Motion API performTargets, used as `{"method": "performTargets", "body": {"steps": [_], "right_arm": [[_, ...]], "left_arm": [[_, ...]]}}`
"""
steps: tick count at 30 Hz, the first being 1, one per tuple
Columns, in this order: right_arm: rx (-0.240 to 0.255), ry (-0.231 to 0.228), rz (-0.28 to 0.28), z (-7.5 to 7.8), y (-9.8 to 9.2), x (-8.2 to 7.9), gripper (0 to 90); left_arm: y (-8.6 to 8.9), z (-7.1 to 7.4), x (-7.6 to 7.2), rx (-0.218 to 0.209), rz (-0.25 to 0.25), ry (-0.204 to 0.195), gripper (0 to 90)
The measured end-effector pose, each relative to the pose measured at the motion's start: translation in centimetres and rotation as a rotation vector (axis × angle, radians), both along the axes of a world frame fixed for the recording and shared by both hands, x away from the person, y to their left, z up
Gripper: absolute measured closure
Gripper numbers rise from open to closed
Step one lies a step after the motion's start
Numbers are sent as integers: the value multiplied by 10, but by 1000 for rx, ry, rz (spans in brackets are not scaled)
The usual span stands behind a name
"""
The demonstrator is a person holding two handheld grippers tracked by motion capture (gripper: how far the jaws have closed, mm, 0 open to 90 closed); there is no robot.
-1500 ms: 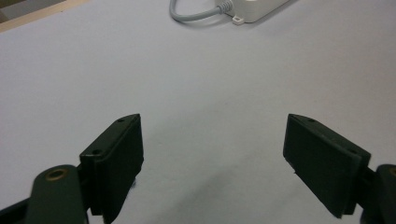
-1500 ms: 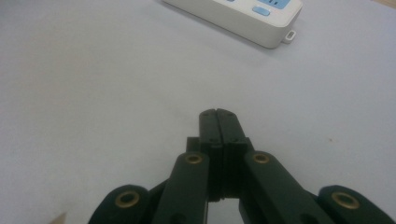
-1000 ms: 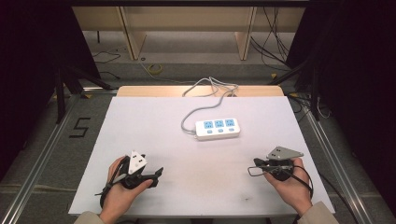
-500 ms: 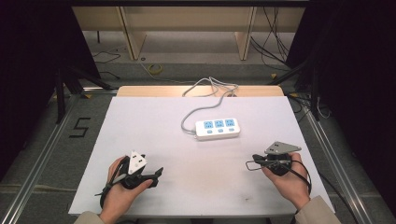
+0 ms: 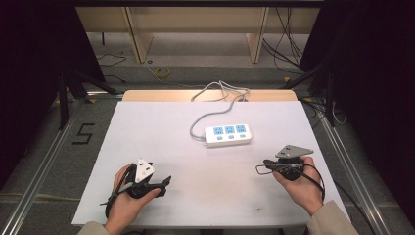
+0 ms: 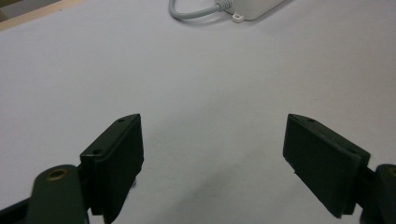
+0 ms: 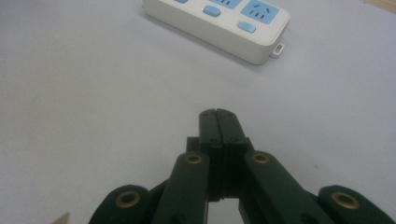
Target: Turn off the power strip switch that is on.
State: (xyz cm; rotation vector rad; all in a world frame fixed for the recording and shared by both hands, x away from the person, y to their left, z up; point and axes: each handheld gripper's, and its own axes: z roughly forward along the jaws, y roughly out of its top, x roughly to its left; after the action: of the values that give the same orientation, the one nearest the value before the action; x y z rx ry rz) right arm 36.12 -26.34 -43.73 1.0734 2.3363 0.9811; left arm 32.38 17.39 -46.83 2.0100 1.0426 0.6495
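White power strip (image 5: 228, 134), long axis level, lies at eleven o'clock from our nearer right tool (image 5: 259, 169), jaws together; left tool (image 5: 165, 181) gapes apart.

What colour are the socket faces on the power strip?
Light blue, on a white power strip; clearest in the right gripper view.

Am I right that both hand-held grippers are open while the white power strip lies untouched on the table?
Not quite: the right hand-held gripper is shut, jaws pressed together on nothing, as the right gripper view shows. The left hand-held gripper is open, and the power strip lies untouched.
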Motion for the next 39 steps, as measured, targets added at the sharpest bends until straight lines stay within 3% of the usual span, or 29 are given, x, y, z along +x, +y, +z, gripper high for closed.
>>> {"method": "performTargets", "body": {"steps": [39], "right_arm": [[-50,43,-5,25,12,36,900]], "left_arm": [[-1,0,1,10,0,1,198]]}}
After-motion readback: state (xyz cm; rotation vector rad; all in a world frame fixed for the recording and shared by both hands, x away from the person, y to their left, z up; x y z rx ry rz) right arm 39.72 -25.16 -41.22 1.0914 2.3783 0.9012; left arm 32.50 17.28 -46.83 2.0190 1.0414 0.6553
